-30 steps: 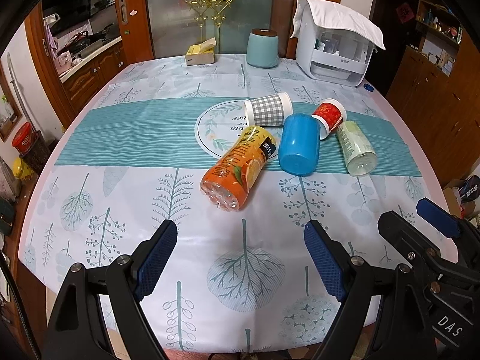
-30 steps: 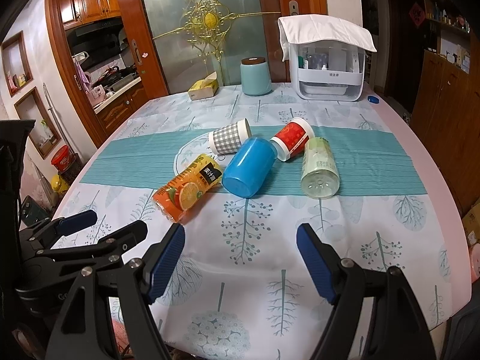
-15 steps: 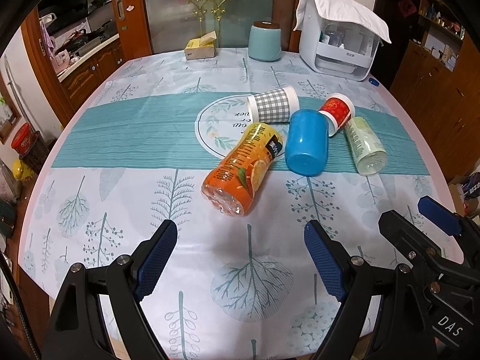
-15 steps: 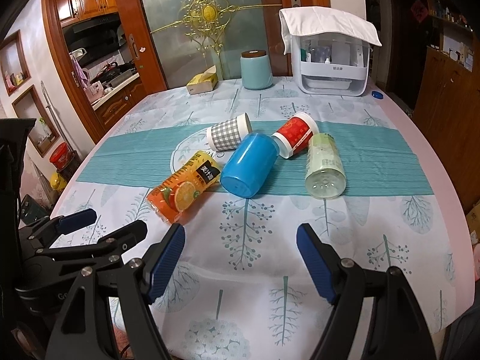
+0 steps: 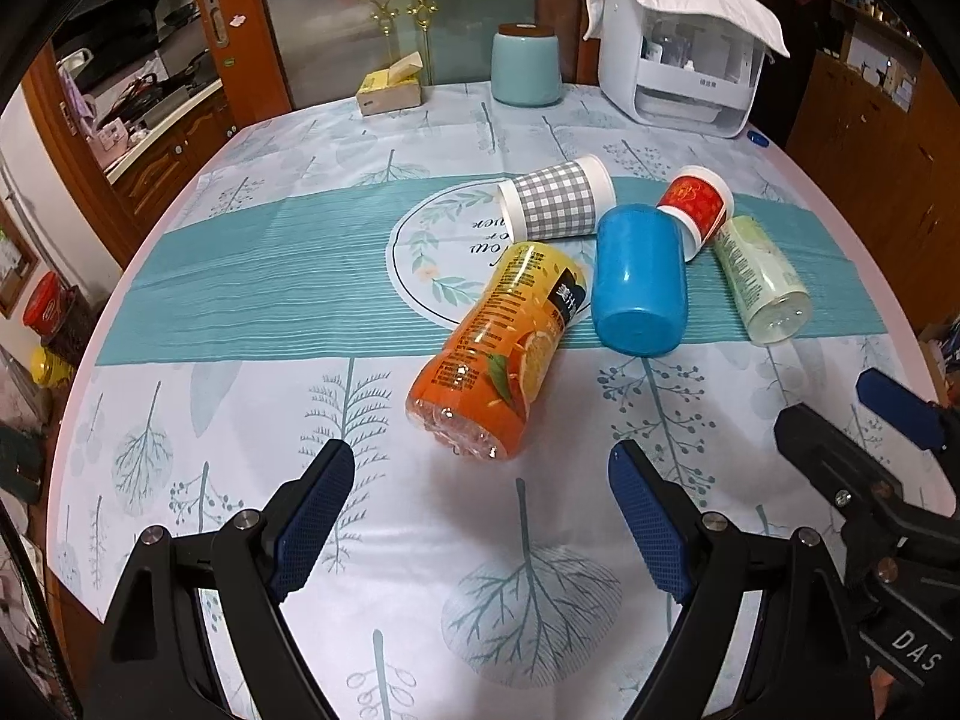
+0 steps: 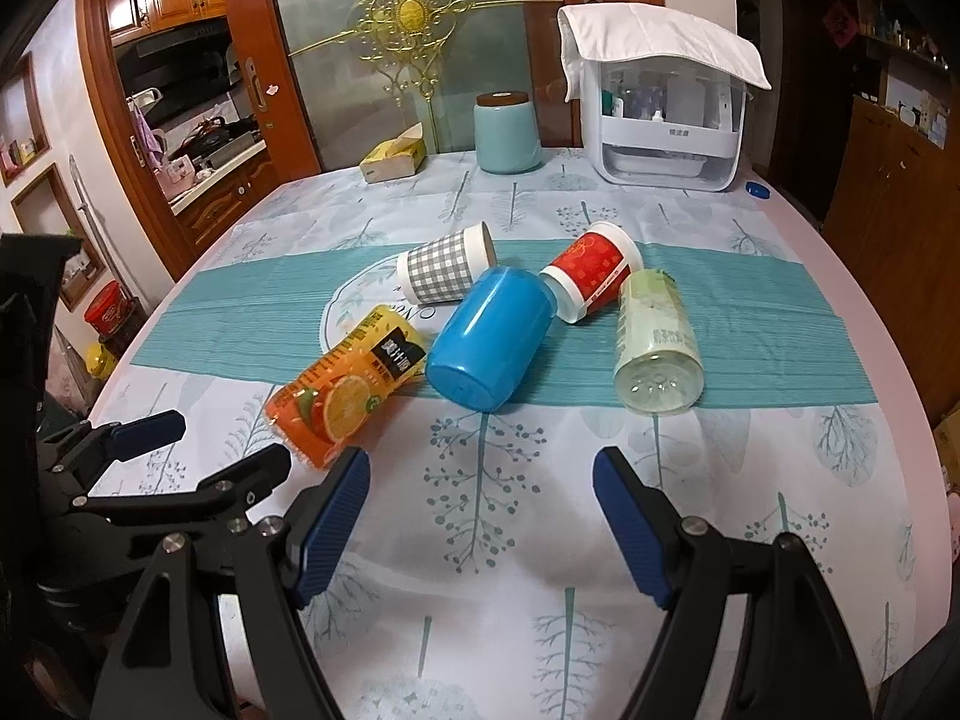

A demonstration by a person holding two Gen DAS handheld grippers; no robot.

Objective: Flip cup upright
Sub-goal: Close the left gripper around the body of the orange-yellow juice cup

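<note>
The blue cup lay on its side on the teal runner, its closed base toward the cameras. All else sat around that cup. The orange bottle lay tilted just to its left, touching or nearly touching it, base end off the runner onto the tablecloth. The checked cup lay behind the blue cup, on its side. The red cup lay behind and to its right, its rim against the blue cup's far end. The pale green bottle lay to the right of the blue cup, a little apart.

The left gripper hung on the near side of the blue cup, over the tablecloth, fingers spread wide and holding nothing. The right gripper hung likewise, fingers parted and empty, with the blue cup ahead of it.
</note>
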